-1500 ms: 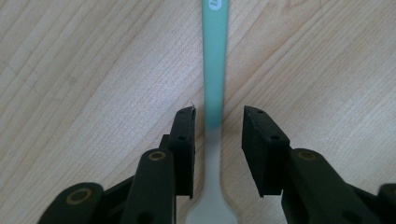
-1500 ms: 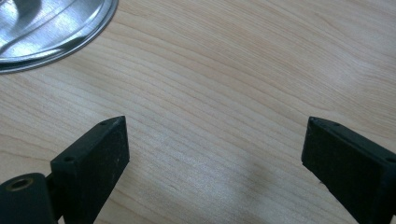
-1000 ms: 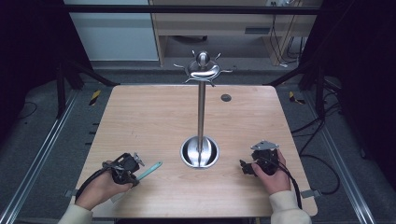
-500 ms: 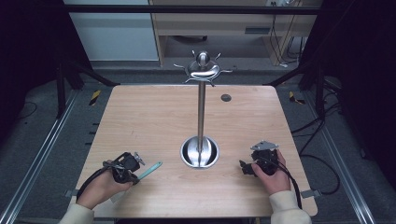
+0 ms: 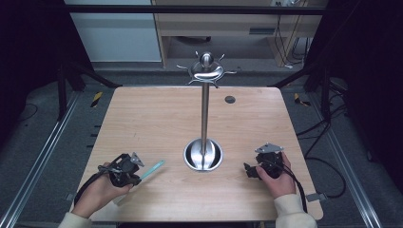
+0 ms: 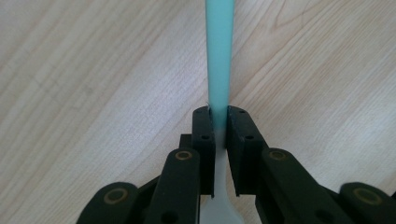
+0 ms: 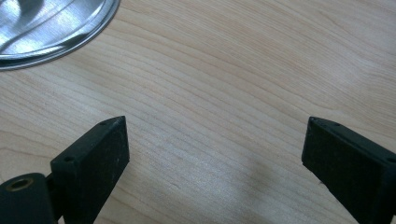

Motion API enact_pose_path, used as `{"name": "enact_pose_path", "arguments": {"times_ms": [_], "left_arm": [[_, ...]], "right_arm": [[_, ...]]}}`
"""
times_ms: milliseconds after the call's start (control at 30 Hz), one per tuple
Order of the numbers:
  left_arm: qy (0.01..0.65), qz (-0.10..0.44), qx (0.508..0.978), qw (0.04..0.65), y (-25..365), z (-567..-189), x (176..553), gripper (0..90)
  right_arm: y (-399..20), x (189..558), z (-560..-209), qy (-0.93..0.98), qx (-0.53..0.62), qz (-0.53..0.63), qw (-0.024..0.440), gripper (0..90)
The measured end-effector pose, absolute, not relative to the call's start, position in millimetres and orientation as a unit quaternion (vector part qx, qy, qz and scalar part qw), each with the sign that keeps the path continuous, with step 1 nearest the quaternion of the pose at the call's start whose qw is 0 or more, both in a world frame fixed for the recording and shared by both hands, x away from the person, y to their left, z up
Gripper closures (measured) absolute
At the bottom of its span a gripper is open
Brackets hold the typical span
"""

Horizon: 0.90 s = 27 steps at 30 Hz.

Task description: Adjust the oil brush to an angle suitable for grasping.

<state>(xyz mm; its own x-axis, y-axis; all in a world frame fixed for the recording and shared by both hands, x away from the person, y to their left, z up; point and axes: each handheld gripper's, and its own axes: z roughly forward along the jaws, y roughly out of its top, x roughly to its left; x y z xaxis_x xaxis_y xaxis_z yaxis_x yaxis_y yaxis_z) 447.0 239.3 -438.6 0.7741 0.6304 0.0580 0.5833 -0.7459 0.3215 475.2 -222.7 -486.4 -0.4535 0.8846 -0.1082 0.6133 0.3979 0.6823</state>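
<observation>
My left gripper (image 6: 219, 122) is clamping one slim turquoise plastic utensil handle (image 6: 219, 51); my right gripper (image 7: 215, 149) is gaping, released.

My tabletop (image 5: 157, 118) is pale wood with rounded corners and 1 small dark round plug (image 5: 230, 99) near its far edge. A steel stand (image 5: 203, 154) sits on its round base toward the near middle. A teal-handled utensil (image 5: 151, 169) lies on the wood at the near left.
</observation>
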Motion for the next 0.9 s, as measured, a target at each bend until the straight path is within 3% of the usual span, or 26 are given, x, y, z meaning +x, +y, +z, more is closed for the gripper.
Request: {"name": "enact_pose_path", "arguments": {"times_ms": [900], "left_arm": [[0.316, 0.166, 0.886, 0.295, 230.8, -380.6, 429.9, 81.9]], "right_arm": [[-221.3, 476.4, -489.6, 0.802, 0.469, 0.280, 0.240, 8.1]]}}
